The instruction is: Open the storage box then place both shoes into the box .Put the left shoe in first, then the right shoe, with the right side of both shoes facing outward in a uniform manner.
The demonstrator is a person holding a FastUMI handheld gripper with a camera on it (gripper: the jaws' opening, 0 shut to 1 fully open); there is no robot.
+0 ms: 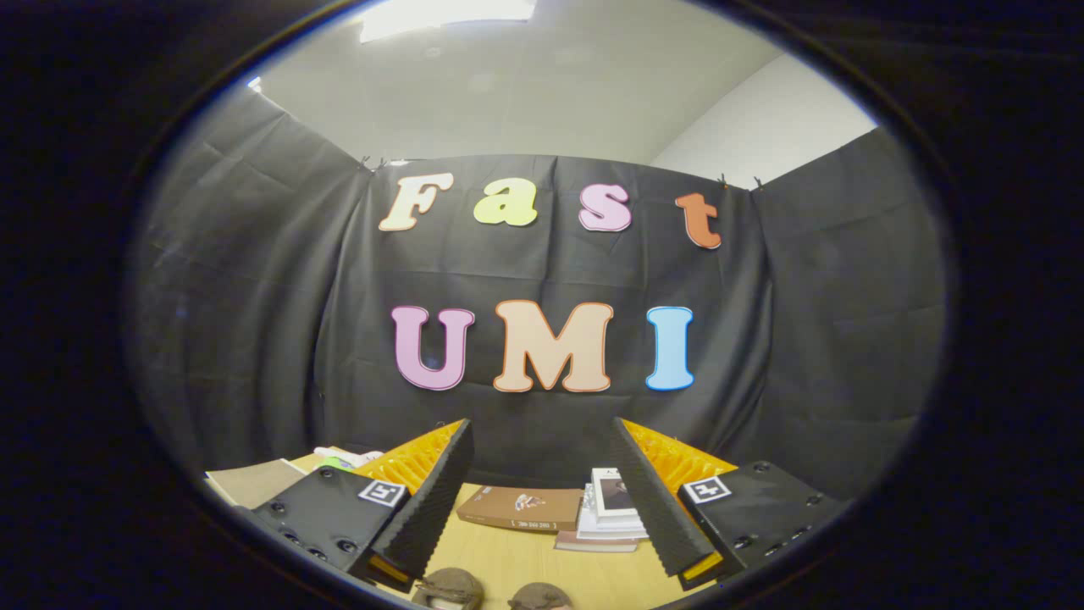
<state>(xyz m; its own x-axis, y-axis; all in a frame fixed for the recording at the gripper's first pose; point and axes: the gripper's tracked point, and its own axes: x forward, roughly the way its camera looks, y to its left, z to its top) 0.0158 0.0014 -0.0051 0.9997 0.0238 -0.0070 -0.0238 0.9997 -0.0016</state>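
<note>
Two shoes, brownish, show as rounded tops low between the fingers: the left-hand shoe (pixel 449 586) sits nearer the left finger, the right-hand shoe (pixel 539 597) just beside it toward the middle; which is the left or right of the pair cannot be told. Both rest on the wooden table (pixel 517 563). The gripper (pixel 542 453) is spread wide, its jaws well apart and clamping nothing, with the shoes below the gap rather than at the tips. Beyond the shoes, ahead between the fingers, a flat brown box (pixel 521 508) lies closed on the table. Just beside it, toward the right finger, stands a stack of books (pixel 605 517), partly hidden by that finger. Beyond the left finger lie a tan board (pixel 254 481) and a small white and green item (pixel 343 459), too indistinct to identify.
</note>
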